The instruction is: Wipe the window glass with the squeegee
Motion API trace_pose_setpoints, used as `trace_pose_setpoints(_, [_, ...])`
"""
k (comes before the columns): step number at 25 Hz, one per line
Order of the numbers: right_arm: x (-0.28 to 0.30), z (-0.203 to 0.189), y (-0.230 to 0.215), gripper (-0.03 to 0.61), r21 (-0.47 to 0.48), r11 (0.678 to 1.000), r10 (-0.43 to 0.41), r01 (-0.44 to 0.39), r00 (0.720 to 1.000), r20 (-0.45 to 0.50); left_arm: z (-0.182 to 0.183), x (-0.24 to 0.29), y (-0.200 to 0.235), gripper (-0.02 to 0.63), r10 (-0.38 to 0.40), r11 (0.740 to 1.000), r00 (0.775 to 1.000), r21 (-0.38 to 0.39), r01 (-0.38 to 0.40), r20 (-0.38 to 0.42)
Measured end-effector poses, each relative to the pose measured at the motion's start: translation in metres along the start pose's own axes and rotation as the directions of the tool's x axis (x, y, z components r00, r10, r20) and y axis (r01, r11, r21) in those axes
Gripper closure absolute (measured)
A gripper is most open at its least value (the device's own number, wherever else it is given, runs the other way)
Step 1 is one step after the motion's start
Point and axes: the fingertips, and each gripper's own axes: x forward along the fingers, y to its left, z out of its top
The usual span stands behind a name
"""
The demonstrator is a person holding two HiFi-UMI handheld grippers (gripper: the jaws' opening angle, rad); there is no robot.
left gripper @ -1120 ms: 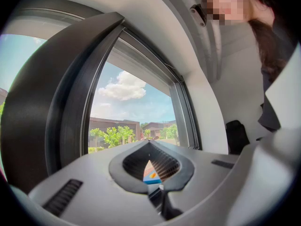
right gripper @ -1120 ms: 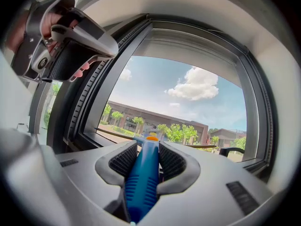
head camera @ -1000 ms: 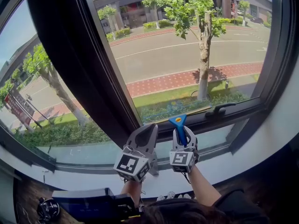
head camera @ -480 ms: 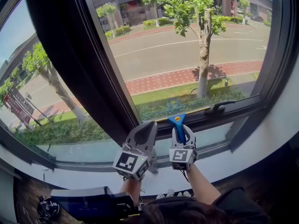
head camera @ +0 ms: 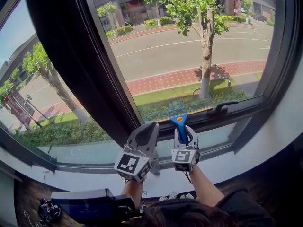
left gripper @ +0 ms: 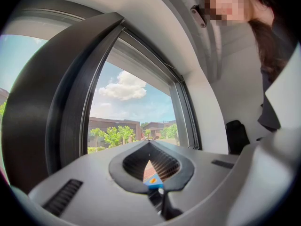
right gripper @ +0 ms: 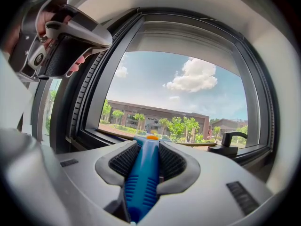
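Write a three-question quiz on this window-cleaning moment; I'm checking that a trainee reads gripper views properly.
1. Which gripper grips the blue squeegee?
2. True or false: the left gripper has its jaws together with nothing between them.
3. In the head view, the black window handle lies to which side of the squeegee? A: left. B: right. C: directly below.

Key:
1. The right gripper.
2. True.
3. B.

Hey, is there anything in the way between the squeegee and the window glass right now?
Nothing visible does. The squeegee, clamped in the right hand-held gripper, points at the bottom edge of the window glass. The window handle sits off to its right on the frame.
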Motion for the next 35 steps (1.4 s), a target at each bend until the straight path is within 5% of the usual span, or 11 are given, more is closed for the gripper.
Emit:
trace_pose_setpoints(13, [-0.015, 0.034, -0.013, 0.437, -0.04, 0.999, -0.003, 0.004, 1.0, 0.015, 0.003, -0.006, -0.003, 0.612, 0.012, 1.0, 1.0, -0.019, -0.011, 0.027])
trace_pose_setpoints(22, [-0.081, 0.07, -0.092, 0.437, 0.018, 0.998, -0.055, 0.053, 0.993, 0.106, 0.024, -0.03, -0.042, 0.612, 0.072, 0.997, 0.996, 0.001, -0.072, 0.055])
trace_pose_setpoints(27, [-0.148, 0.067, -0.157, 0.437, -0.013, 0.995, -0.092, 0.094, 0.988, 0.123, 0.032, -0.043, -0.099, 0.612, 0.106, 0.994, 0.991, -0.005, -0.106, 0.08])
trace_pose_setpoints(35, [-0.273, 0.036, -0.249, 0.437, -0.046, 0.992, -0.107, 0.116, 0.979, 0.171, 0.002, -0.065, -0.252, 0.612, 0.083, 0.995, 0.993, -0.066, -0.078, 0.079])
